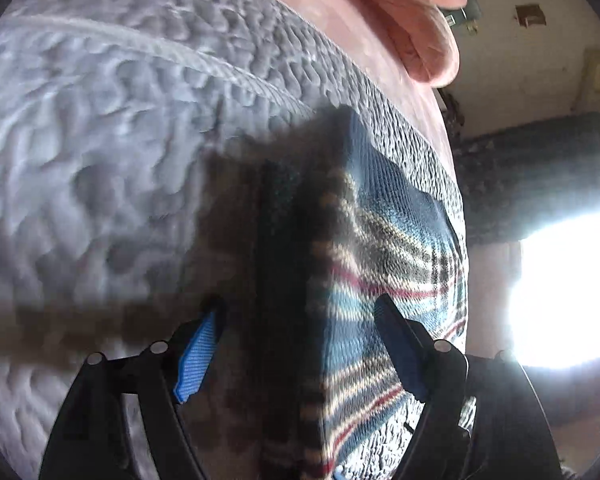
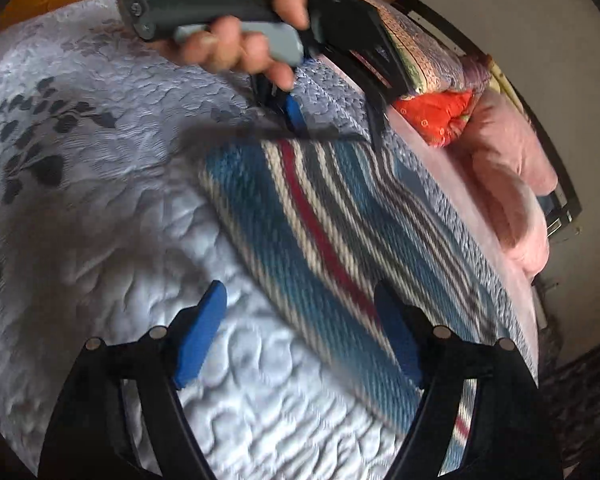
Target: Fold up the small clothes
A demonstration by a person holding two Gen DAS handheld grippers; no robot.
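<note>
both my left gripper (image 1: 300, 308) and right gripper (image 2: 300, 292) hang spread and empty over the striped knit garment (image 2: 320, 220) lying ahead on the quilted bedspread (image 2: 120, 200), folding seemingly unfinished.

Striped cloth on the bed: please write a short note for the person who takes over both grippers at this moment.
Left gripper: open, holds nothing, low over the dark edge of the striped cloth.
Right gripper: open, holds nothing, above the near part of the cloth.
The cloth lies on the grey quilted bedspread, near its pink border. A hand holds the left gripper at the cloth's far edge.
Done: the cloth looks laid out; whether it is already folded once I cannot tell.
Left: grasp an edge, finish the folds.
</note>
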